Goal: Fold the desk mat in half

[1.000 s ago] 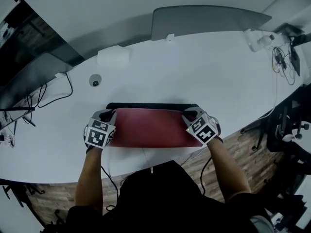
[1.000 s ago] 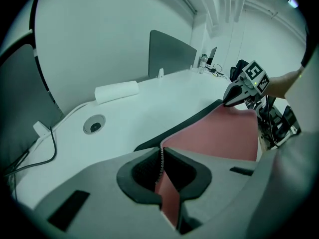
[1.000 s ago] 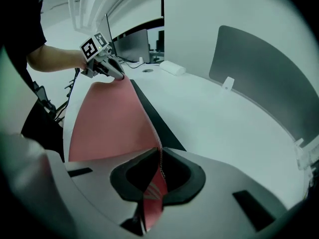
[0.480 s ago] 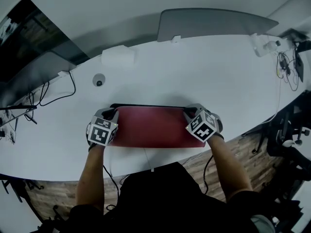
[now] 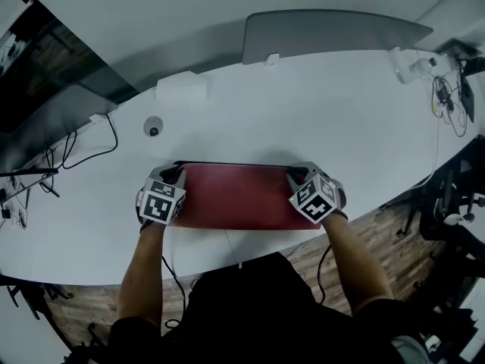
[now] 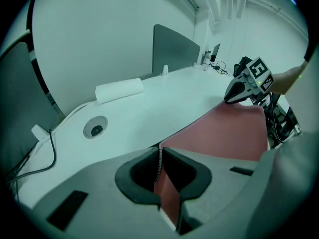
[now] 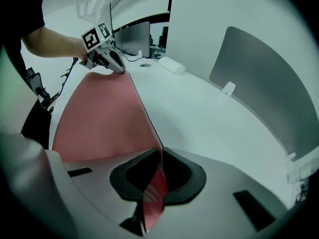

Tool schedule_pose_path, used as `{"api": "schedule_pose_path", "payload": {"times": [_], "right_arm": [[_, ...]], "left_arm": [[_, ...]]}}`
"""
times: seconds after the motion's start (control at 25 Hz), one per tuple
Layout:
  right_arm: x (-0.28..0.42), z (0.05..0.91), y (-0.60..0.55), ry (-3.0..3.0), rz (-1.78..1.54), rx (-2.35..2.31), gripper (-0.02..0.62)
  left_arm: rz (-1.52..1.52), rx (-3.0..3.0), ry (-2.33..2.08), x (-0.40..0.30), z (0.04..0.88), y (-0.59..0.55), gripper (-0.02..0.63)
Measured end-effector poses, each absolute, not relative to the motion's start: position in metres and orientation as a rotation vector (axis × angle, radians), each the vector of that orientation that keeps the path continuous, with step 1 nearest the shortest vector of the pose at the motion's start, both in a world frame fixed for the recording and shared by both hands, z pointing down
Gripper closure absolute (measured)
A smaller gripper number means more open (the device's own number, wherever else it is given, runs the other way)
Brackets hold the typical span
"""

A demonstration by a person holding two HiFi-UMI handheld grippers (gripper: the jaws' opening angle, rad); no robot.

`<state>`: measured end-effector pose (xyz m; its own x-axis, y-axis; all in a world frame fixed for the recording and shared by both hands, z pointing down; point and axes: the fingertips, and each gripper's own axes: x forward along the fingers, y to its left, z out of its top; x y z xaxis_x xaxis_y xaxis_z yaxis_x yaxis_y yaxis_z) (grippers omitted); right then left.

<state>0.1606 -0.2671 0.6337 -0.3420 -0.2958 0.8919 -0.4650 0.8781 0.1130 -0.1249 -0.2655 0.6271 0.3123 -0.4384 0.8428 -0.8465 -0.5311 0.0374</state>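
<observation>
The desk mat lies doubled over near the table's front edge, red side up, with a thin black rim along its far side. My left gripper is shut on the mat's left corner; the red sheet runs straight into the left gripper. My right gripper is shut on the right corner, and the red mat is pinched in the right gripper, whose jaws have just eased slightly wider while still holding it. Each gripper view shows the other gripper at the far corner.
On the white table behind the mat are a white box and a round grommet. A grey divider panel stands at the far edge. Cables trail at the left, and more clutter lies at the right.
Both hands have stayed almost where they were. The red layer's far edge has crept a little closer to the black rim, so less black shows.
</observation>
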Motion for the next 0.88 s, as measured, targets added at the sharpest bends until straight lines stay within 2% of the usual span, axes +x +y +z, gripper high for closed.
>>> {"api": "schedule_pose_path", "payload": {"times": [0.88], "right_arm": [[0.164,0.635,-0.269,-1.971,0.211,0.639,0.557]], "left_arm": [[1.272,2.172,-1.124,-0.121,0.630,-0.291,0.560]]}}
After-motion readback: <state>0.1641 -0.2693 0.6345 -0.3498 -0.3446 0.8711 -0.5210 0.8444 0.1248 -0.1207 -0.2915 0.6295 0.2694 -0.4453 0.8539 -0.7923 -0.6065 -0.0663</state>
